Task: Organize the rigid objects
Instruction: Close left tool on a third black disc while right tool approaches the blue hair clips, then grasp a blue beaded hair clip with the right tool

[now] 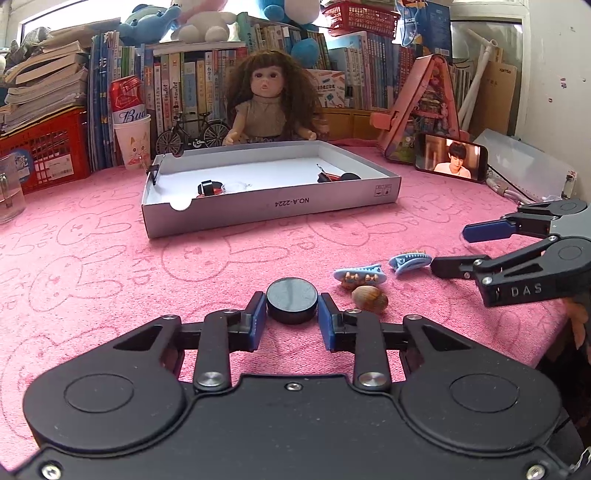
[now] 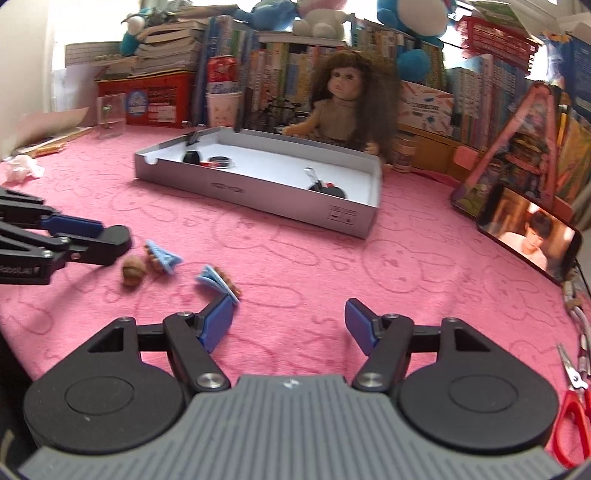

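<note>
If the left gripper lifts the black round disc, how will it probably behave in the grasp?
The black disc looks thick and solid, so it is probably stiff and will not bend between the left gripper pads. Its top is glossy, so the rim may be a little slippery. It lies flat on the pink cloth, so it is unlikely to roll unless tipped on edge.

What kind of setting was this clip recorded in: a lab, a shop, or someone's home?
Most likely a home, perhaps a child's room: a doll sits before packed bookshelves, plush toys sit on top, and a pink bunny-print cloth covers the table.
</note>
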`<state>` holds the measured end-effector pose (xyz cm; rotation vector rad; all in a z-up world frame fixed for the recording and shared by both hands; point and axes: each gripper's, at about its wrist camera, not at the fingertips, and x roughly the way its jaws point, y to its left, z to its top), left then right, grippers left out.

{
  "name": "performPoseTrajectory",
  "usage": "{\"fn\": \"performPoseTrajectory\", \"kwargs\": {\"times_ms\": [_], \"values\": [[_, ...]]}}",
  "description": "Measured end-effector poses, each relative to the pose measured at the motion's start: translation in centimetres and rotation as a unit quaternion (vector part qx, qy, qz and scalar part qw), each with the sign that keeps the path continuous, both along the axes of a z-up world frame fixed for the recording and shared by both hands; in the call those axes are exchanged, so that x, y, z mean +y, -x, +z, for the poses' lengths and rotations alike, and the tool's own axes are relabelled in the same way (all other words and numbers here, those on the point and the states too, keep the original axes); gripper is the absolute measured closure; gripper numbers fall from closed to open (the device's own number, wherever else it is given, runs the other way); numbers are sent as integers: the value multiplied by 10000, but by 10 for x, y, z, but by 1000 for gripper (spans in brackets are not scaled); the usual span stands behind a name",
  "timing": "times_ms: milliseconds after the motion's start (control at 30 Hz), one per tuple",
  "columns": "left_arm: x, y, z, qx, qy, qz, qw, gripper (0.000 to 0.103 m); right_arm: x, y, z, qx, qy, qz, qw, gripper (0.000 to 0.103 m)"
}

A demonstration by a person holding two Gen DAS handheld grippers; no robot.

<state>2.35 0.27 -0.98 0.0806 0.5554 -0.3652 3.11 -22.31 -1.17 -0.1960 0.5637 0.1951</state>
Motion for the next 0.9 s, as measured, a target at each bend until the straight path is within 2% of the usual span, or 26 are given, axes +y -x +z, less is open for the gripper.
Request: {"fn": "performPoseTrajectory", "kwargs": {"times_ms": [133,333,467,567,767,833,900], "values": [[2,-1,1,10,33,73,10000,74,-7,-7,1,58,-70,-443,9990,25],[5,-3,1,24,107,183,9998,74,2,3,9,73,-465,-326,9984,25],[6,-4,2,43,206,299,9993,74,11,10,10,188,-1022,-367,9939,26],[7,-5,2,36,258,375,9990,74,17,11,7,286,-1355,-479,9892,31],[5,-7,4,-58,286,504,9983,73,31,9,1,204,-1391,-946,9855,44],[3,-8,3,-92,244,524,9983,69,35,9,0,142,-1383,-1049,9847,44],[1,-8,2,-165,213,566,9980,61,39,8,-1,89,-1348,-1111,9846,44]]}}
